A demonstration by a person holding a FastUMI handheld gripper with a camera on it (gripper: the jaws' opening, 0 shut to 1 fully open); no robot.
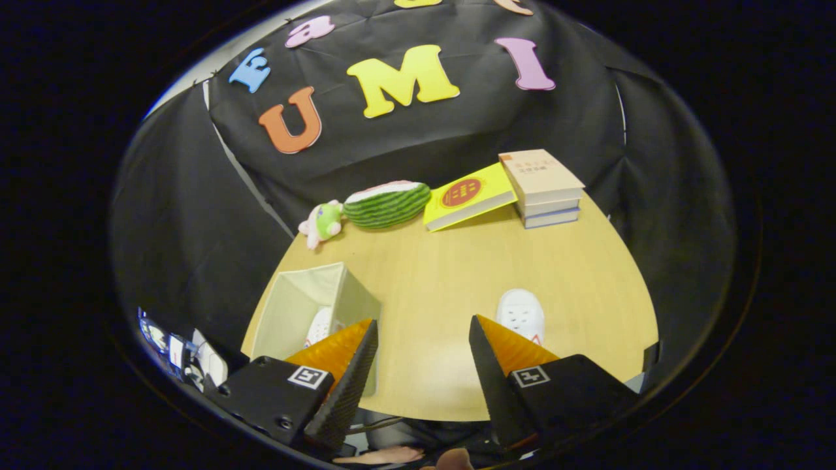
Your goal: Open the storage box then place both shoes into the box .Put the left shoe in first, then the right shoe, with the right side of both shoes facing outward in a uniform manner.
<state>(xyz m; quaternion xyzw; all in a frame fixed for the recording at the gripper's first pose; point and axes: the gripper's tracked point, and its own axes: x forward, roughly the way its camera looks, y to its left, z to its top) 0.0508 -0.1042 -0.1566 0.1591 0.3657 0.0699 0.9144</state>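
The storage box (307, 297), pale and open at the top, stands on the wooden table (457, 274) just beyond my left finger. Inside it lies one white shoe (319, 326), partly hidden by that finger. The other white shoe (520, 315) rests on the table right behind my right finger, toe pointing away. My gripper (423, 326) hovers above the near table edge, open, with bare tabletop between its fingers.
At the far side of the table lie a small plush toy (321, 222), a watermelon-shaped cushion (386, 203), a yellow book (467, 194) leaning on a stack of books (542, 188). A person's hand (405, 457) shows below the fingers.
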